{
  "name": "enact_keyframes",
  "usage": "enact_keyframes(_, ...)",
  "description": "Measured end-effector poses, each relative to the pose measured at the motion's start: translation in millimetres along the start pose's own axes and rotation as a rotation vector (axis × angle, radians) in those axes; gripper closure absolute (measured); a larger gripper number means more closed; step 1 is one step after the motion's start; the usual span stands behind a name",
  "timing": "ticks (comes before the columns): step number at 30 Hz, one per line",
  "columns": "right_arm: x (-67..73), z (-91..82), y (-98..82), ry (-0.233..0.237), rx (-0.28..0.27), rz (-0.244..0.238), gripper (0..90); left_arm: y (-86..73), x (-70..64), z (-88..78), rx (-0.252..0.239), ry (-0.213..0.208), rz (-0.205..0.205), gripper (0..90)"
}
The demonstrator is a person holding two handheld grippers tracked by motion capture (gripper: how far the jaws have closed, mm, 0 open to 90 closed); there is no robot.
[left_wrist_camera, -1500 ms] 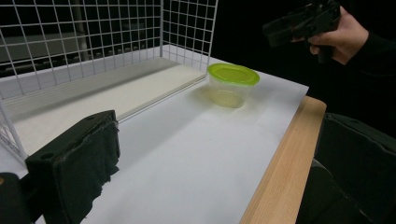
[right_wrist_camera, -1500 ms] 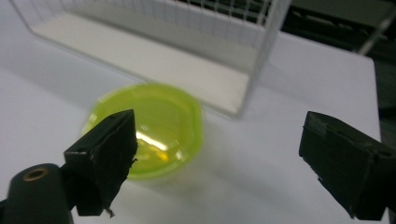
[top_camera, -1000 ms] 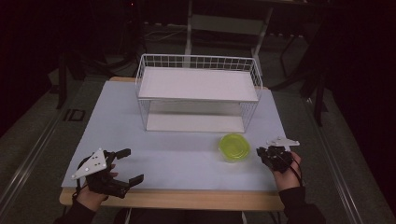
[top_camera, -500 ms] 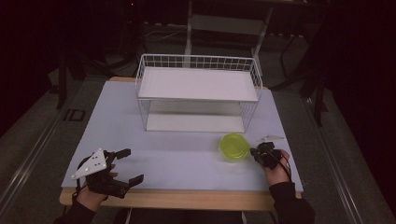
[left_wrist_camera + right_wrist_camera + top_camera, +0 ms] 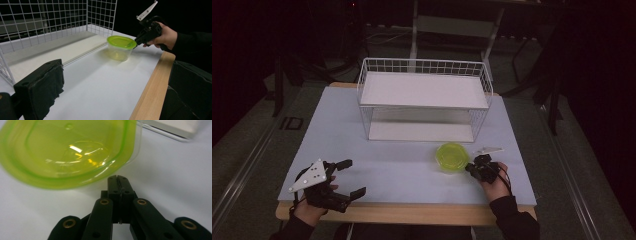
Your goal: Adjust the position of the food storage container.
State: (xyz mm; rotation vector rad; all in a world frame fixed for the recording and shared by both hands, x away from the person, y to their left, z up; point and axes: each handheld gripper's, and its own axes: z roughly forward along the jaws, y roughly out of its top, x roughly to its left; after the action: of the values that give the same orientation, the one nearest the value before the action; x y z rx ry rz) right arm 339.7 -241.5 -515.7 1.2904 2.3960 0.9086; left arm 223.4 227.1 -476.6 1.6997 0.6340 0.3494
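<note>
A clear tub with a lime-green lid point(image 5: 452, 156) stands on the white table, front right of centre. My right gripper point(image 5: 469, 168) lies low at the tub's right side, jaws pressed together with nothing between them. In the right gripper view its tips point(image 5: 117, 178) sit just under the lid's rim point(image 5: 67, 150), close to it; contact is unclear. The left gripper view shows that gripper point(image 5: 136, 41) against the lid's edge point(image 5: 121, 42). My left gripper point(image 5: 354, 177) rests open at the front left corner, one black pad point(image 5: 42, 82) in its own view.
A white wire shelf rack point(image 5: 422, 100) stands at the back middle of the table point(image 5: 402, 170), its mesh side point(image 5: 50, 17) close to the tub. The table's wooden front edge point(image 5: 152, 82) runs beside both hands.
My right hand has moved left and a little down, bringing its gripper up to the tub's side. The left gripper has not moved.
</note>
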Motion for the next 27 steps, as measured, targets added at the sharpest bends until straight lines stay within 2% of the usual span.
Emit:
enact_keyframes(3, 5.8, 5.5, 4.8, -0.010, 0.007, -0.019, 90.0, 0.1, -0.3, -0.2, 0.000, -0.001, 0.001, 1.1)
enact_keyframes(5, 5.4, 7.0, 6.3, -0.009, 0.008, -0.014, 90.0, 0.1, -0.4, -0.3, -0.001, -0.001, 0.002, 1.1)
enact_keyframes(10, -4.4, 12.2, 14.7, -0.043, -0.013, 0.012, 90.0, 0.0, 0.2, -0.5, -0.001, -0.002, 0.000, 1.1)
enact_keyframes(14, -9.1, 20.1, 17.9, -0.044, -0.005, 0.025, 90.0, 0.0, 0.0, -0.4, -0.002, -0.002, 0.000, 1.1)
enact_keyframes(22, 4.4, 23.8, 19.5, -0.001, -0.001, -0.005, 90.0, -0.1, 0.0, -0.2, 0.000, -0.004, 0.001, 1.1)
enact_keyframes(25, 13.4, 26.3, 21.4, 0.021, 0.001, -0.021, 90.0, 0.0, -0.1, 0.0, 0.000, -0.004, 0.002, 1.1)
enact_keyframes(27, 16.6, 27.5, 22.0, 0.021, 0.003, -0.032, 90.0, 0.0, -0.2, 0.1, 0.001, -0.004, 0.003, 1.1)
